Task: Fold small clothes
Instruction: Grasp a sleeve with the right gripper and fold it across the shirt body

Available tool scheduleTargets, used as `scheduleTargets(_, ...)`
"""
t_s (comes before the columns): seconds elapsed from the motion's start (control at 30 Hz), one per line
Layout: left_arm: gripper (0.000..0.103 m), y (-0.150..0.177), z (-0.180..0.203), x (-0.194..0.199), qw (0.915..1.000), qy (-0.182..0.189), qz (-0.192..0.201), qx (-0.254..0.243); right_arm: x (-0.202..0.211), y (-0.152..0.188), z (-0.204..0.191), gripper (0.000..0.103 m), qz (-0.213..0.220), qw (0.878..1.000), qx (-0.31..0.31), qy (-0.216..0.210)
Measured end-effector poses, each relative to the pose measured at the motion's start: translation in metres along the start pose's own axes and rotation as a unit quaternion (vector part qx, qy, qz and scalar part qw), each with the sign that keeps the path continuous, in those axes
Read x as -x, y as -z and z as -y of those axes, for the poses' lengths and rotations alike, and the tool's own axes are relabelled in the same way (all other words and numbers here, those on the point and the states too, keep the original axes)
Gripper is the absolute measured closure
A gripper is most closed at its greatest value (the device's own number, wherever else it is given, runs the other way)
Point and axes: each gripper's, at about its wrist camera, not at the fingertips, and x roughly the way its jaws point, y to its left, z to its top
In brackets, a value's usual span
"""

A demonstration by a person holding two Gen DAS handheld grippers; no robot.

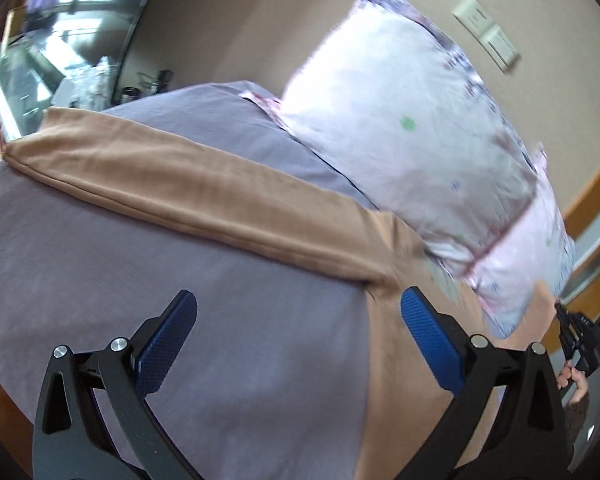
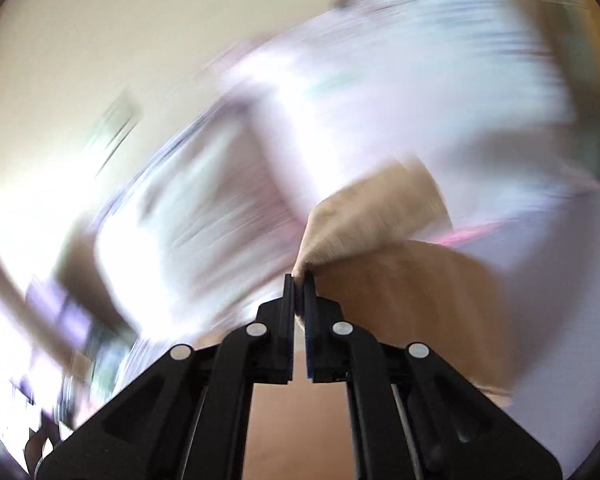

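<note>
- A bed [image 1: 100, 264] fills the left wrist view, covered in a smooth grey-purple sheet, with a beige wall [image 1: 228, 20] behind it and a pale switch plate [image 1: 486, 32] on that wall.
- Two soft, puffy pillows [image 1: 412, 128] in white-pink printed cotton lean at the head of the bed, one partly over the other.
- The tan garment [image 1: 204, 196], a thin knit with a soft matte look, lies on the sheet; one long, flat sleeve-like band stretches across the bed, and the wider body runs down towards the right side of the view.
- The left hand-held gripper [image 1: 300, 344] hangs above the sheet with its blue, dimpled pads [image 1: 168, 344] spread wide, nothing between them.
- The right hand-held gripper [image 2: 299, 292] has its fingers pressed nearly together, pinching a bunched corner of the tan garment [image 2: 380, 208], which rises in a crumpled peak from the pinch.
- The right wrist view is heavily blurred: pillows and wall are only pale streaks there, while the left wrist view shows them sharply.
- The left wrist view alone shows the right hand-held gripper [image 1: 580, 336] from outside, at the far right edge beside the pillows.
- A cluttered glass area [image 1: 60, 40] sits far left; its contents are too blurred to name.
</note>
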Motion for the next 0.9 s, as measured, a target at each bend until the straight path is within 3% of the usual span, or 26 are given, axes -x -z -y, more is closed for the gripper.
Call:
scheduleTargets(0.07,0.001,-0.004,-0.008,-0.001,0.9998,-0.002,0.004,0.018,-0.055,0.025,-0.051,0.099,-0.064,0.996,0.037,-0.046)
scheduleTargets(0.13,0.001,-0.009,-0.019,-0.002,0.9992,-0.005,0.004,0.040,-0.111,0.064,-0.094,0.096,-0.146,0.984,0.076,-0.065)
scheduleTargets(0.2,0.001,-0.013,-0.030,-0.001,0.9982,-0.013,0.009,0.058,-0.162,0.117,-0.127,0.093,-0.256,0.957,0.103,-0.082)
scheduleTargets(0.27,0.001,-0.018,-0.043,0.001,0.9962,-0.030,0.011,0.081,-0.172,0.141,-0.136,0.082,-0.294,0.946,0.099,-0.096)
scheduleTargets(0.33,0.001,-0.025,-0.060,0.002,0.9927,-0.038,0.012,0.114,-0.160,0.141,-0.133,0.048,-0.274,0.952,0.094,-0.105)
scheduleTargets(0.4,0.006,-0.030,-0.074,0.001,0.9889,-0.044,0.011,0.142,-0.139,0.126,-0.117,0.035,-0.229,0.965,0.084,-0.094)
scheduleTargets(0.5,0.020,-0.039,-0.094,0.001,0.9824,-0.040,0.018,0.181,-0.111,0.113,-0.096,0.031,-0.200,0.974,0.061,-0.086)
scheduleTargets(0.73,0.033,-0.055,-0.126,0.000,0.9573,-0.032,0.024,0.286,-0.082,0.102,-0.059,0.026,-0.182,0.979,0.034,-0.082)
scheduleTargets(0.83,0.047,-0.059,-0.139,0.002,0.9478,-0.046,0.028,0.314,-0.077,0.103,-0.056,0.025,-0.181,0.979,0.025,-0.093)
scheduleTargets(0.9,0.067,-0.061,-0.144,0.003,0.9438,-0.062,0.029,0.323,-0.071,0.103,-0.055,0.024,-0.182,0.978,0.026,-0.098)
